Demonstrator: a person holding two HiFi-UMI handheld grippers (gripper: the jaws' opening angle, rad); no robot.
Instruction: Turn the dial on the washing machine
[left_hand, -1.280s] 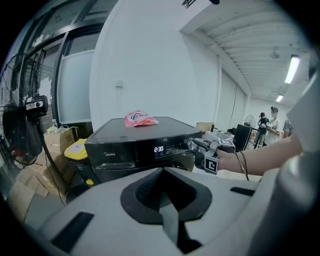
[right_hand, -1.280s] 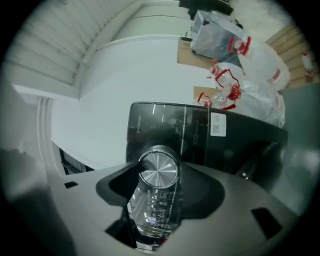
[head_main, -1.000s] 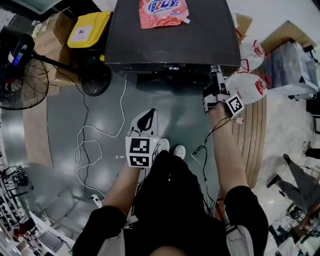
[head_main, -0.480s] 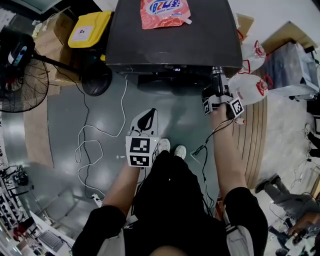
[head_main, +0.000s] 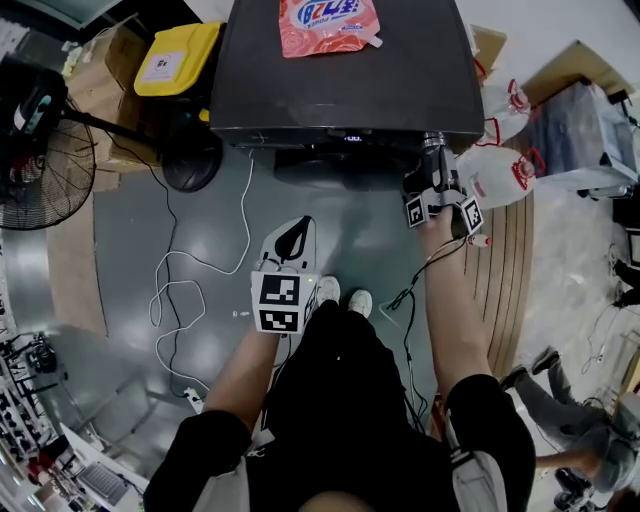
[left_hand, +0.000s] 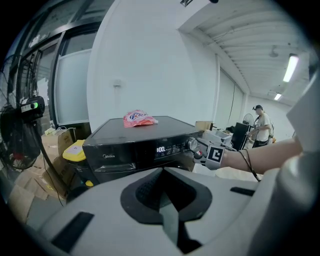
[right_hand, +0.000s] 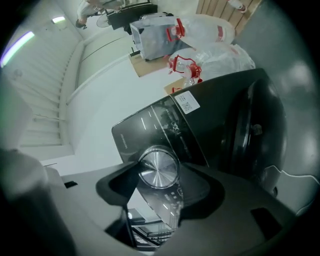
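the washing machine (head_main: 345, 90) stands in front of the person, with a pink detergent pouch (head_main: 327, 25) lying on its lid at 12 o'clock. the dial (right_hand: 158, 167), a brushed silver knob, sits at the 3 o'clock end of the control panel, just past the lit display (head_main: 348, 136).

the right gripper (head_main: 433, 160) is up against that end of the panel. in the right gripper view its 2 jaws stand narrowly apart with the dial between them, and the pads seem to touch the rim at 9 and 3 o'clock. that view is rolled well off level, so the turning step looks to be in hand rather than merely approached.

the left gripper (head_main: 290, 240) hangs low, well apart from the machine, at about 7 o'clock of the right one. its jaws are closed together on nothing.

the next move likely calls for a steady wrist roll about the dial's own axis, keeping the pinch square so the smooth rim does not slip.
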